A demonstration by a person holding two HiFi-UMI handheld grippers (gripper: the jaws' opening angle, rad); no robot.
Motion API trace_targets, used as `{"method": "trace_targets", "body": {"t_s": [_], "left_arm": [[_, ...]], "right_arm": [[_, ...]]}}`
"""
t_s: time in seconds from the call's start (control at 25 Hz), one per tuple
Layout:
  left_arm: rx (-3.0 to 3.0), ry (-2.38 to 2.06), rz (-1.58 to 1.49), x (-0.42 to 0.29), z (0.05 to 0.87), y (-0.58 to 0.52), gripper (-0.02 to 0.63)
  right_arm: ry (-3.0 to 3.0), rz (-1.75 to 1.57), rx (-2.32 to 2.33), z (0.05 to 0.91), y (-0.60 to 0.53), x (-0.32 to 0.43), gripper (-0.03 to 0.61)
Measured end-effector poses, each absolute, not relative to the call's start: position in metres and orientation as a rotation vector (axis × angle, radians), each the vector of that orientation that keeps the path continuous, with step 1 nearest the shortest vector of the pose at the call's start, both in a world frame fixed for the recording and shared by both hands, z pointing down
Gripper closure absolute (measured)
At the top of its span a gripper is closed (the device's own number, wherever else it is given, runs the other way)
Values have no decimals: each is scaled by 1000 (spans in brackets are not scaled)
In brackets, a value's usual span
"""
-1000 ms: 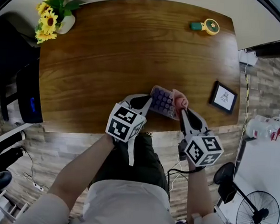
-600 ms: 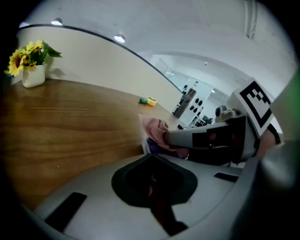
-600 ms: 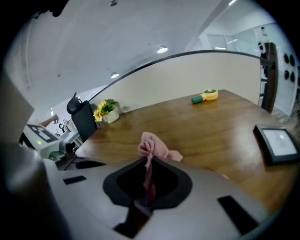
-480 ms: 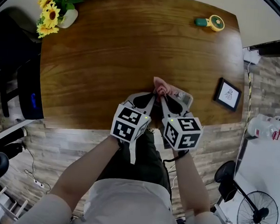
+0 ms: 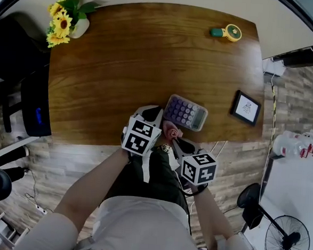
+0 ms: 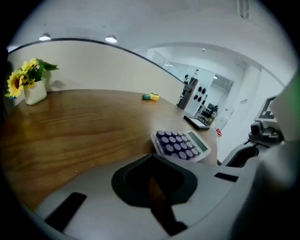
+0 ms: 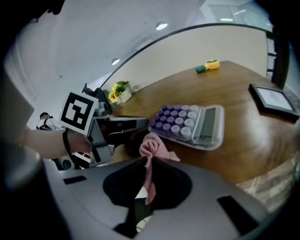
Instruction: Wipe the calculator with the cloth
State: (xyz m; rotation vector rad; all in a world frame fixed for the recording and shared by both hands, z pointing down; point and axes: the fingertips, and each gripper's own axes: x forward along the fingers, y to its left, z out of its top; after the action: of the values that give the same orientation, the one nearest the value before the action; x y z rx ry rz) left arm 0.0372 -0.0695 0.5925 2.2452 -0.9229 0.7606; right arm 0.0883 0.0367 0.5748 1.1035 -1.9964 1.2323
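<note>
Far left of the calculator (image 5: 185,112), a sunflower vase (image 5: 65,20) stands well out of my way. My left gripper (image 5: 155,113) sits just beside the calculator's left edge, jaws pressed together on nothing. The calculator lies near the counter's (image 5: 123,66) front edge. Just in front of it, my right gripper (image 5: 172,139) has its jaws clamped on the bunched pink cloth (image 5: 170,130), off the keys. I judge a hard swipe could push the unpinned calculator toward the picture frame (image 5: 247,108) to its right.

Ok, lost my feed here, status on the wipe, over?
Left gripper shut, empty, beside calculator. Right gripper shut on pink cloth, off the calculator, near table front edge. Nothing between cloth and calculator.
</note>
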Motion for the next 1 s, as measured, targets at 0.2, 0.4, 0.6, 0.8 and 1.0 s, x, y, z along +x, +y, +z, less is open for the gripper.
{"method": "trace_targets", "body": {"t_s": [0.2,0.4,0.6,0.8,1.0], "left_arm": [[2256,-936,777,16,569,-64,612],[2277,-983,752,0,522,-70,612],[2353,-1045,708,-10,461,-83,612],[2450,-1119,624,-17,394,-101,612],[2552,-1195,530,-21,321,-114,612]], "right_arm": [[-2011,1195,1179,543,28,112,549],[-2101,949,1287,484,-8,132,549],[-2202,824,1357,421,-38,136,549],[-2336,687,1424,347,-66,132,549],[-2470,527,1479,271,-82,130,549]]}}
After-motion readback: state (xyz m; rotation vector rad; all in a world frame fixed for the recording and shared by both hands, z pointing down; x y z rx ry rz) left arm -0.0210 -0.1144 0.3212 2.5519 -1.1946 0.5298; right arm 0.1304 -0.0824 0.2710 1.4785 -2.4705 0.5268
